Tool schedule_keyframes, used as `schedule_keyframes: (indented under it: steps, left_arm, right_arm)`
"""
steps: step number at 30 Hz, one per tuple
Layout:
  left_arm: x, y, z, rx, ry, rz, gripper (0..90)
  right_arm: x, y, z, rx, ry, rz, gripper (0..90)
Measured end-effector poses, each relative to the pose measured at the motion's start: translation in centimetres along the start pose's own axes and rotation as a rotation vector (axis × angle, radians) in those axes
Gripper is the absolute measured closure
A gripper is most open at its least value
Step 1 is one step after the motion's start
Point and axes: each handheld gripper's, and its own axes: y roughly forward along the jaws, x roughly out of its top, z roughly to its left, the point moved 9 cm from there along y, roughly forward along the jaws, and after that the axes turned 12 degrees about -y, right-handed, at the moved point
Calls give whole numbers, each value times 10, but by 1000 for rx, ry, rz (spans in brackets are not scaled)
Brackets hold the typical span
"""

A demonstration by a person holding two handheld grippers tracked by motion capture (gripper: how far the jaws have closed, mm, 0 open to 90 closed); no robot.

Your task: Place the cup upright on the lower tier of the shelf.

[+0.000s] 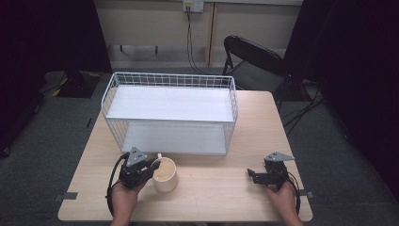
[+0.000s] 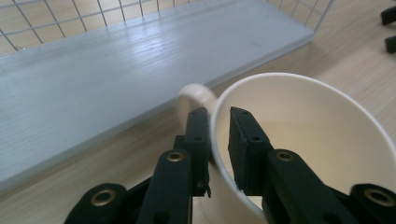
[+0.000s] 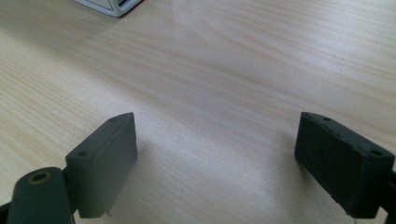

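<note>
Between our left tool's (image 2: 218,122) jaws sits the cream mug's (image 1: 165,174) rim, pinched beside the handle for lifting. Our right tool (image 3: 217,163) rests spread over bare desk (image 3: 243,60), free to help.

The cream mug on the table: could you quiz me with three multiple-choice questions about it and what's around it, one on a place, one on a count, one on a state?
1. Where does the cream mug stand?
A. on the table in front of the wire rack
B. on the rack's top shelf
C. on the chair

2. How many shelves does the wire rack have?
A. one
B. two
C. four

3. How do the jaws of the right gripper stand?
A. shut on the mug
B. shut on nothing
C. wide open over bare table

Answers: 1 A, the high view shows it on the table before the rack, its rim pinched by the left gripper. 2 B, an upper and a lower board show. 3 C, only wood lies between its jaws.
</note>
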Motion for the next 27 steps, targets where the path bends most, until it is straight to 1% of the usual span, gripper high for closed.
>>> schedule_keyframes:
  steps: [4, 6, 9, 14, 16, 20, 21, 24, 27]
  left_arm:
    - [0, 0, 0, 7, 15, 0, 799]
    - [0, 0, 1, 21, 38, -1, 811]
    - [0, 0, 0, 20, 45, 1, 814]
    - [1, 0, 0, 33, 48, -7, 815]
    - [2, -2, 0, 46, 62, -7, 816]
    - [2, -3, 3, 52, 47, -7, 816]
    - [2, -3, 3, 50, 35, -17, 816]
    - [4, -5, 4, 52, 32, -22, 816]
    - [5, -7, 5, 51, 21, -27, 817]
  right_arm:
    - [0, 0, 0, 0, 0, 0, 124]
    - [0, 0, 0, 0, 0, 0, 124]
    - [0, 0, 0, 1, -1, 0, 124]
    - [0, 0, 0, 1, 0, 0, 124]
    - [0, 0, 0, 1, -1, 0, 124]
    - [0, 0, 0, 1, -1, 0, 124]
    - [0, 0, 0, 1, -1, 0, 124]
    - [0, 0, 0, 1, -1, 0, 124]
    - [0, 0, 0, 1, -1, 0, 124]
